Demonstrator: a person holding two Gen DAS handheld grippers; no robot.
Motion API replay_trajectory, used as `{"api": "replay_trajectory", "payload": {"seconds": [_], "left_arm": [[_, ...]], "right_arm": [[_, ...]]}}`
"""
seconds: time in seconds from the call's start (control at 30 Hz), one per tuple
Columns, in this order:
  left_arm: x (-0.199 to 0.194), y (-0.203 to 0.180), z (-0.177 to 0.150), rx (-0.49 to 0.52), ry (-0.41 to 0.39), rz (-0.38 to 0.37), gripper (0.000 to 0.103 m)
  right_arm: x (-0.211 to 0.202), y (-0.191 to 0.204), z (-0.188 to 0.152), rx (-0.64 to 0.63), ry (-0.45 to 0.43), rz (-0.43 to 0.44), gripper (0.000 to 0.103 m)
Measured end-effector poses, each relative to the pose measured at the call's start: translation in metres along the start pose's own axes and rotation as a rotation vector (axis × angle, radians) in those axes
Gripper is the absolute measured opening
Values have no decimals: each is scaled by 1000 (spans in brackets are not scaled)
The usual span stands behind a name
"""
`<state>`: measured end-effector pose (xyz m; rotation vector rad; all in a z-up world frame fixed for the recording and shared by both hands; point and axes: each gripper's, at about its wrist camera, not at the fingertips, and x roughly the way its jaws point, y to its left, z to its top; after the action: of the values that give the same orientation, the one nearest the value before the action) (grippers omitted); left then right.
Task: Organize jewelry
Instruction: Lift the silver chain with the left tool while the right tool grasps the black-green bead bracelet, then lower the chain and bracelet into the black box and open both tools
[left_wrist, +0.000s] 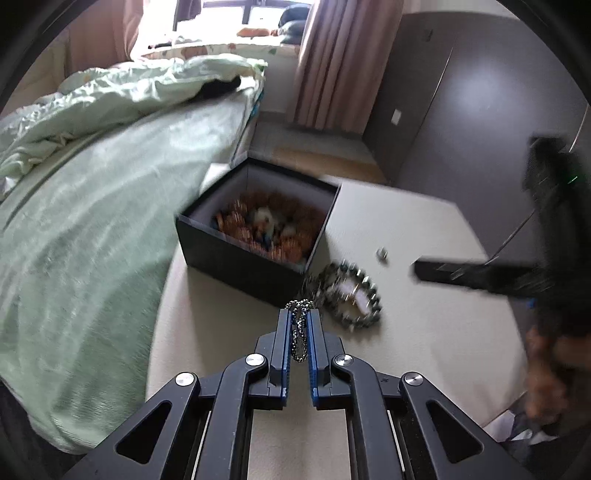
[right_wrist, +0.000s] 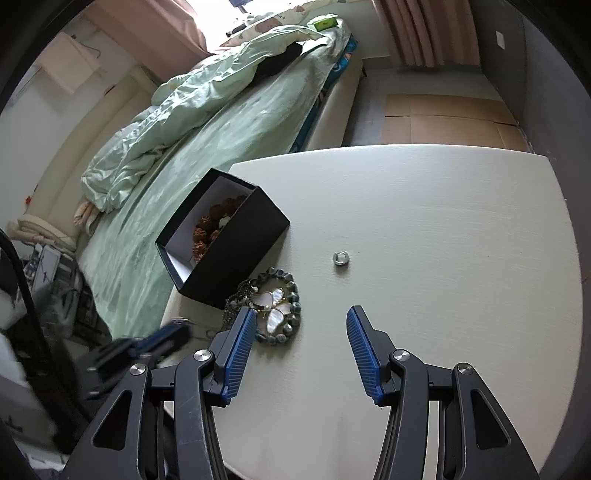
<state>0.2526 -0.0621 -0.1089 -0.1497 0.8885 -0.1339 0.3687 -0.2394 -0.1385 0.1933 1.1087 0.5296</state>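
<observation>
On the pale counter (right_wrist: 424, 206) by the bed (left_wrist: 92, 206), the black box (right_wrist: 236, 251) waits open, so the left gripper (left_wrist: 300, 314), fingers clamped on the bead chain (left_wrist: 299, 332), should lift it clear over the near wall, the right gripper (right_wrist: 301, 325) hanging open.

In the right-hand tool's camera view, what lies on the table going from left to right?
Black box → beaded bracelet around a butterfly brooch → small silver ring.
</observation>
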Motion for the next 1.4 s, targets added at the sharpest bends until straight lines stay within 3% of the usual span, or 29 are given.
{"api": "replay_trajectory", "payload": {"seconds": [0.07, 0.2, 0.43, 0.6, 0.73, 0.93, 1.4], "left_arm": [[-13, 0, 8, 3, -27, -7, 8], [-36, -2, 25, 11, -74, -18, 7], [-66, 7, 47, 11, -144, -22, 7], [-80, 13, 62, 18, -180, -11, 7], [-89, 14, 71, 26, -201, -7, 7], [-108, 6, 84, 56, -245, -7, 7], [-172, -25, 122, 150, -392, -3, 7]], "right_arm": [[7, 3, 2, -9, 6, -7, 51], [23, 7, 7, -22, 24, -4, 38], [49, 16, 11, -36, 60, -20, 28], [65, 28, 11, -79, 79, -68, 24], [66, 34, 12, -113, 74, -131, 11], [57, 26, 11, -92, 67, -122, 10], [-11, 47, 14, -116, -114, 32, 10]]}}
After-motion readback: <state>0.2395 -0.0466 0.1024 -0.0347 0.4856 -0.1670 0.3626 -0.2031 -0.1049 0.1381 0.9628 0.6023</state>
